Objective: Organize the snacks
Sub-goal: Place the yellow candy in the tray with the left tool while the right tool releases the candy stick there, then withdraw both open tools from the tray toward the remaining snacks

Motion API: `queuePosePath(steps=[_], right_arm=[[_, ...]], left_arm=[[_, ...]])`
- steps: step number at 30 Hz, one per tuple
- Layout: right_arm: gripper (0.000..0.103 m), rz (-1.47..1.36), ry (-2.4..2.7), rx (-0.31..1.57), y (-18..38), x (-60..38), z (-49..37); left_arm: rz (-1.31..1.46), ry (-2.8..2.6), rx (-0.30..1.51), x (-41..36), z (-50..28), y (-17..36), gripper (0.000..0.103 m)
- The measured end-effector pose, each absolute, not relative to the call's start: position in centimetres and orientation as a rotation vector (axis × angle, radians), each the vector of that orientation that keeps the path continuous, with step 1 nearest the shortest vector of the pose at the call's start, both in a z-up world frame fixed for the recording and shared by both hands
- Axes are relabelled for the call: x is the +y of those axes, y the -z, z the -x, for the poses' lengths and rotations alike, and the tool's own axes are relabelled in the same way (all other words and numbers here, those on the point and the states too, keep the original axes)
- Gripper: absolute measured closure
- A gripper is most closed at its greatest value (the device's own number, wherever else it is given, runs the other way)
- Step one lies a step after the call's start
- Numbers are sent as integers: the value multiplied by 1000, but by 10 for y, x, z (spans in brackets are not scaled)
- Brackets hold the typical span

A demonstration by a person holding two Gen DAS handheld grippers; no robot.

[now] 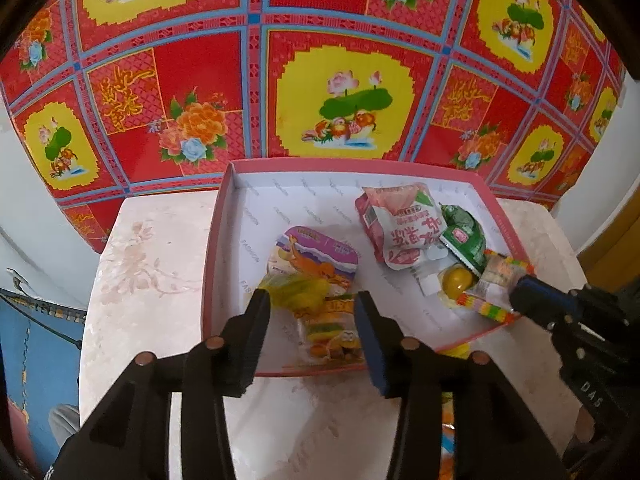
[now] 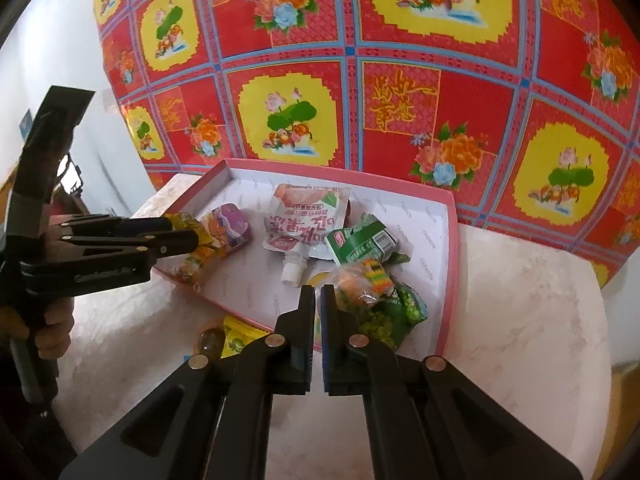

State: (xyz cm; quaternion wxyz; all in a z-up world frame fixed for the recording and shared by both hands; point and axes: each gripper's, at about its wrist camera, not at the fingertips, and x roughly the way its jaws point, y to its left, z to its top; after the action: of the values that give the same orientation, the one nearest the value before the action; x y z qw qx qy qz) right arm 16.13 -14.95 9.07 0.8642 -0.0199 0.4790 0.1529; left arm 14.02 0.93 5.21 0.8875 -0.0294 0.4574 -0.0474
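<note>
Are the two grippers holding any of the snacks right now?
No. The left gripper is open above a clear yellow-and-orange candy packet lying in the pink-rimmed box. The right gripper is nearly closed, holding nothing.

A pale, marble-patterned table top (image 1: 152, 264) with a faint pink floral print carried a shallow pink-rimmed cardboard box lid (image 1: 218, 216) that held the snacks. Directly on the table, just beside the lid's near edge, lay a yellow candy wrapper (image 2: 236, 338) and a small clear glassy ball (image 2: 211, 341).
</note>
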Motion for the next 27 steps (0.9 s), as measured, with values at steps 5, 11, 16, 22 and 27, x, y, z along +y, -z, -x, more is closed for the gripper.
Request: queuePosePath(steps=[5,11,16,22,27], right_arm=[[78,30,-321,1001,-94,-149,-159],[72,16,-311,989,-102,-151,-153],[70,3,-305,985,-107,-152,-146],[68,-9,-299,988,-110,-153,-136],[66,-21,-303,1007,-107,-151,-128]], left_arm=[[66,99,945,8,-136,-58,57],[84,103,940,8,-126,-65,57],[93,97,940,9,-117,-68,57],[107,89,947,12,-105,-69,57],[110,87,961,13,-95,-66,57]])
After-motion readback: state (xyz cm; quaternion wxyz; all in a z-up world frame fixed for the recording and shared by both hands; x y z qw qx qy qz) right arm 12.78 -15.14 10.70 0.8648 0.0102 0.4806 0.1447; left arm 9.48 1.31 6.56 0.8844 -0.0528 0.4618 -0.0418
